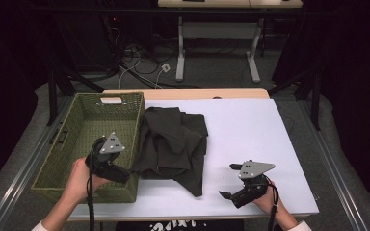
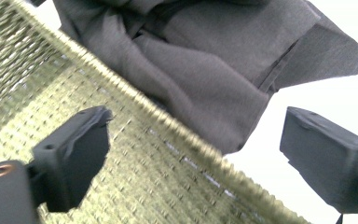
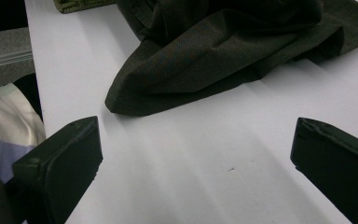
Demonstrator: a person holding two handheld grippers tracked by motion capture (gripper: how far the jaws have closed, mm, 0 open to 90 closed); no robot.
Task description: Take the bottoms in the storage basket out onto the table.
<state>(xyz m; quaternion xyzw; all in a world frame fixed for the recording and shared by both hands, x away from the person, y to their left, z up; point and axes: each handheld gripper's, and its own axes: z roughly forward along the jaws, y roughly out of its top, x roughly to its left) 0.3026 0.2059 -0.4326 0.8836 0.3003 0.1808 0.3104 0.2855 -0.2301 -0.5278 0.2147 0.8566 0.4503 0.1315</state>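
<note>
A dark grey-green garment (image 1: pixel 173 139) lies crumpled on the white table (image 1: pixel 250 134), its left edge against the right wall of a green woven basket (image 1: pixel 84 192). My left gripper (image 1: pixel 125 174) hovers at the basket's front right wall, pointing toward the garment. In the left gripper view its jaws (image 2: pixel 196 154) stand wide apart over the basket's rim (image 2: pixel 121 177), nothing between them, with the garment (image 2: pixel 205 70) just beyond. My right gripper (image 1: pixel 227 181) rests open near the table's front right. Its jaws (image 3: pixel 196 158) frame bare table, short of the garment's corner (image 3: pixel 223 51).
The basket looks empty inside, with a handle slot in its far wall (image 1: pixel 112 101). A person's light sleeve (image 3: pixel 4 121) shows at the left of the right gripper view. Bare white table (image 1: pixel 270 159) spreads to the right of the garment. A desk frame and cables (image 1: pixel 144 62) stand behind.
</note>
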